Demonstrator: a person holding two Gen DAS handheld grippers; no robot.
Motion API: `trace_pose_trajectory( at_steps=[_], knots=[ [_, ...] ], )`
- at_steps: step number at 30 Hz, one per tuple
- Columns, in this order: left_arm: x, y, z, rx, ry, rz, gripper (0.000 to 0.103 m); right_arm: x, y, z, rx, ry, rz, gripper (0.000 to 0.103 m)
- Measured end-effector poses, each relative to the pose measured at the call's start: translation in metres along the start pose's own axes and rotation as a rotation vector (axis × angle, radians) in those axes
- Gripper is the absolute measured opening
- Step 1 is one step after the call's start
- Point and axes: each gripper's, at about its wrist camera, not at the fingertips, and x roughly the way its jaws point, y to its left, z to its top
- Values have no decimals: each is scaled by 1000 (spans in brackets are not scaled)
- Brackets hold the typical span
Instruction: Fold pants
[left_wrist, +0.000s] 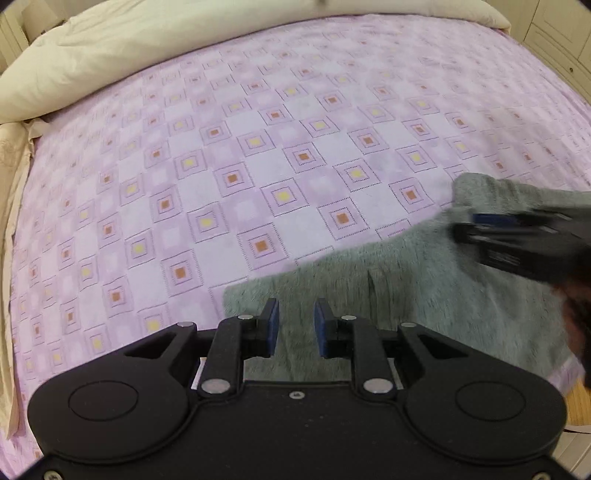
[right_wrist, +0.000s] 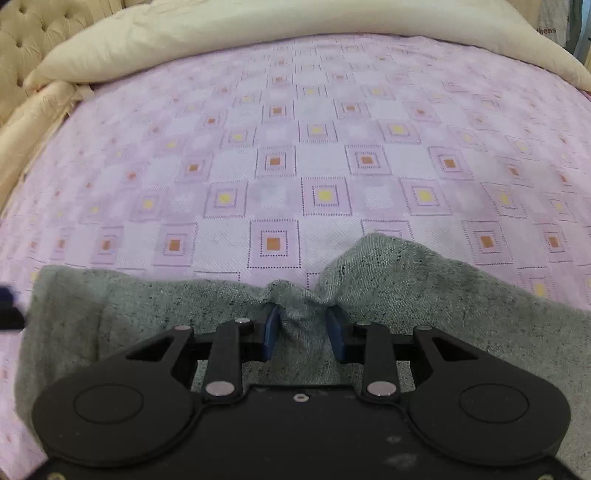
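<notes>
Grey fleecy pants (left_wrist: 406, 288) lie along the near edge of the bed. My left gripper (left_wrist: 295, 326) hovers over their left end, pointing steeply down, its blue pads (left_wrist: 272, 325) apart and nothing pinched between them. To the right, the right gripper (left_wrist: 467, 227) shows blurred over the pants' raised far edge. In the right wrist view my right gripper (right_wrist: 303, 332) is shut on a bunched ridge of the pants (right_wrist: 424, 295), and the cloth puckers up between its pads (right_wrist: 271, 332). A dark bit of the left gripper (right_wrist: 9, 310) shows at the far left.
The bed carries a pink cover (left_wrist: 258, 147) with a pattern of squares. A cream duvet (left_wrist: 129, 48) is heaped along the far side, with a tufted headboard (right_wrist: 26, 33) at the left. Wooden floor (left_wrist: 576, 406) shows past the bed's near right corner.
</notes>
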Motion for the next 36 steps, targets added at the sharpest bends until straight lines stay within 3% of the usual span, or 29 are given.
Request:
trace_pose_trajectory(
  at_steps=[2, 5, 8, 10, 12, 14, 17, 19, 21, 22, 24, 27, 29, 32, 34, 36],
  knots=[
    [20, -4, -4, -9, 42, 4, 29, -20, -5, -12, 59, -51, -15, 32],
    [37, -11, -35, 43, 144, 28, 30, -42, -8, -51, 120, -31, -48, 32],
    [26, -15, -71, 95, 110, 67, 32, -52, 1, -96, 83, 46, -52, 32],
    [19, -13, -79, 74, 116, 71, 32, -58, 6, -126, 86, 98, -37, 32],
    [11, -11, -80, 28, 121, 70, 31, -69, 9, -143, 69, 95, -36, 32],
    [1, -14, -75, 2, 99, 80, 29, -80, 4, -146, 97, 76, -17, 31],
    [-15, -30, -71, 19, 49, 75, 30, -105, -11, -147, 168, -47, -139, 31],
    [-19, -41, -70, 33, 42, 73, 30, -103, -32, -147, 220, -34, -211, 32],
    [-20, -52, -69, 34, 50, 55, 30, -90, -55, -153, 269, 63, -267, 32],
    [-23, -57, -68, 35, 52, 54, 30, -83, -65, -158, 305, 142, -254, 31],
    [-27, -71, -67, 48, 40, 38, 29, -96, -73, -158, 314, 137, -218, 28],
    [-30, -101, -58, 69, 35, 22, 29, -124, -81, -155, 257, -5, -210, 30],
    [-31, -122, -52, 76, 34, 10, 29, -122, -97, -148, 248, -37, -223, 32],
    [-30, -164, -43, 109, 18, 16, 29, -105, -124, -152, 259, 16, -236, 32],
    [-30, -195, -36, 120, 5, 20, 29, -101, -143, -164, 220, 115, -255, 30],
    [-25, -229, -26, 120, 4, 24, 29, -115, -160, -176, 182, 75, -170, 29]
  ],
)
